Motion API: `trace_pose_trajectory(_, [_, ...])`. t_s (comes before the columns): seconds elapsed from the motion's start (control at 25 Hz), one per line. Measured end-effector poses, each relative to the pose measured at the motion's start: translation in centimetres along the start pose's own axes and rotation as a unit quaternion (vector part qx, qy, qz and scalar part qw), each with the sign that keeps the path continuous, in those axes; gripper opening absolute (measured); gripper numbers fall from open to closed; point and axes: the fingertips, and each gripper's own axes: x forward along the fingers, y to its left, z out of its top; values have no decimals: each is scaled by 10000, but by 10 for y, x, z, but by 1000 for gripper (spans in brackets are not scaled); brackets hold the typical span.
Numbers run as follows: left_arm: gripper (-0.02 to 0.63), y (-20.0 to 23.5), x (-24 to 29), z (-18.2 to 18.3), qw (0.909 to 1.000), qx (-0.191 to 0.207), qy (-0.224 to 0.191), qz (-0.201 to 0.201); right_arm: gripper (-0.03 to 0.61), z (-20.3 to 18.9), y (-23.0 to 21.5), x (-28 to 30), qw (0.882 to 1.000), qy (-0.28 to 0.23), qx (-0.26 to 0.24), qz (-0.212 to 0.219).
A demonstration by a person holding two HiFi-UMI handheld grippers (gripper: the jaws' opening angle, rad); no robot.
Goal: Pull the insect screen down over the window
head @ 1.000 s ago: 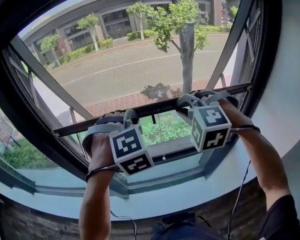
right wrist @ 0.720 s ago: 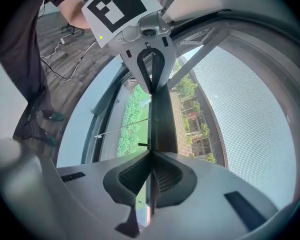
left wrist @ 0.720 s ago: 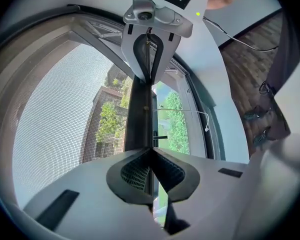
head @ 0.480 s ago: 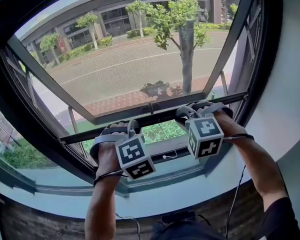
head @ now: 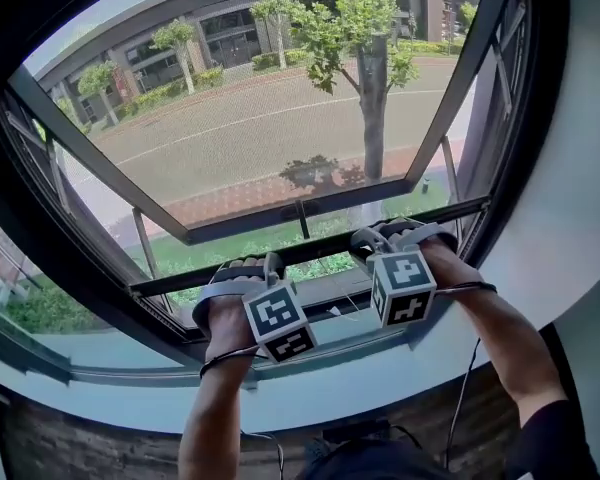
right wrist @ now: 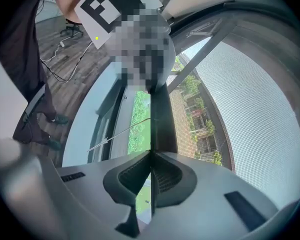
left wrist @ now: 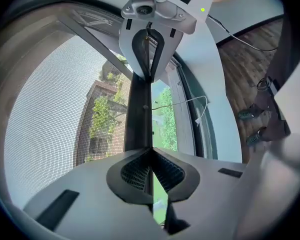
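**Both grippers shut on top of the bar, a strip of window left uncovered**

Outside there's a sunlit street and a tree (head: 365,28), all of it seen through the grey mesh of the insect screen (head: 260,138), which covers most of the window. The screen's dark bottom bar (head: 310,248) sits low and slopes up to the right. A strip of green shows between it and the lower frame (head: 325,313), so I'd call the pull nearly done, not finished.

The left gripper (head: 245,265) and the right gripper (head: 392,236) lie over the bar, well apart. In each gripper view the jaws are closed together, with the bar (left wrist: 138,114) running away from the left tips (left wrist: 151,151) and likewise (right wrist: 162,119) from the right tips (right wrist: 151,153). Whether they pinch a thin lip, I cannot tell.

Here is the worry: if the jaws only press on the bar's top edge, either gripper could slide off, and a spring-loaded screen would likely run back up. Uneven pressure is the other risk. With the bar already sloping, one end could bind in its side track. The white pull cord (left wrist: 185,101) also dangles just below the bar and could get trapped against the frame.
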Motion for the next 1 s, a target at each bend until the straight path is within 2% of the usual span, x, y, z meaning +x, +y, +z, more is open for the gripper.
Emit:
trace_pose_trajectory(0.32, [20, -13, 10, 0, 9999, -54, 49, -149, 21, -3, 13, 10, 10000, 31, 27, 64])
trace_pose_trajectory(0.64, [20, -48, 35, -8, 9982, -121, 115, -568, 21, -8, 46, 38, 9992, 61, 99, 384])
trace_pose_trajectory(1.0, [20, -59, 46, -10, 9977, -145, 227, -623, 21, -11, 57, 48, 9991, 78, 154, 392])
